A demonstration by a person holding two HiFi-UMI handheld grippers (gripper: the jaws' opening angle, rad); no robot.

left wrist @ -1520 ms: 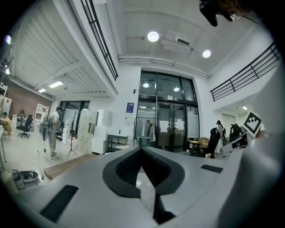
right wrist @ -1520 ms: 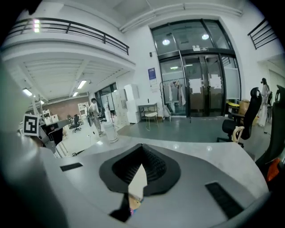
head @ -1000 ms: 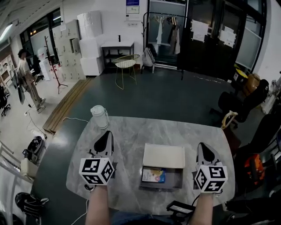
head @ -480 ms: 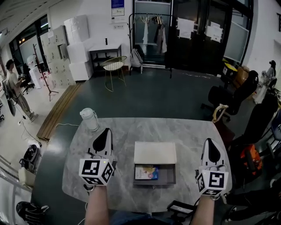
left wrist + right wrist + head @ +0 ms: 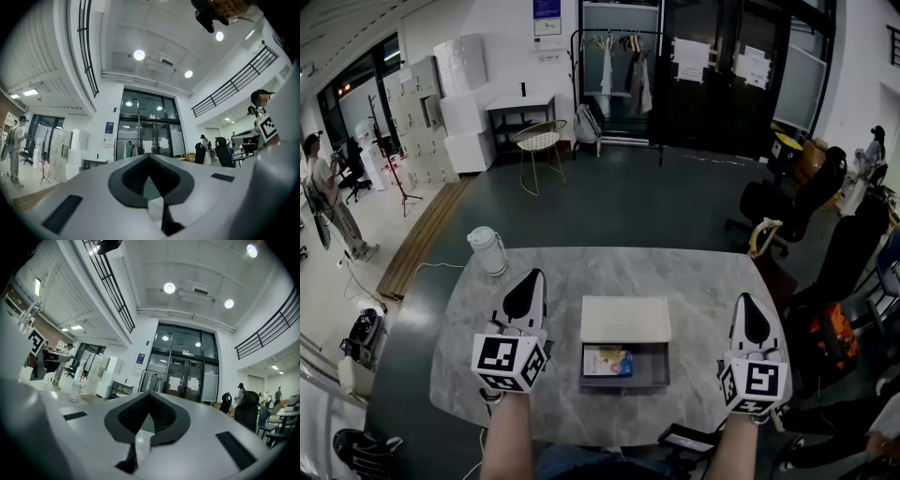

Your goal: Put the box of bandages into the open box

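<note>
In the head view, a grey open box [image 5: 623, 382] lies at the middle of the marble table, its pale lid [image 5: 625, 320] folded back on the far side. The bandage box [image 5: 607, 361], blue and yellow, lies inside it at the left. My left gripper [image 5: 528, 279] rests to the left of the open box, jaws together and empty. To the right of the box, my right gripper [image 5: 747, 305] is shut on nothing. Both gripper views look up across the room, with the left gripper [image 5: 149, 157] and the right gripper [image 5: 150, 397] showing closed tips.
A white jug [image 5: 487, 250] stands at the table's [image 5: 694, 281] far left corner. A dark flat object [image 5: 686, 439] sits off the near edge. Black chairs [image 5: 783, 202] stand past the table's right side, and a person [image 5: 323, 187] is far off at the left.
The head view has shifted, so the table sits more centred. The right gripper has drawn slightly farther right of the box. The bandage box stays inside the open box.
</note>
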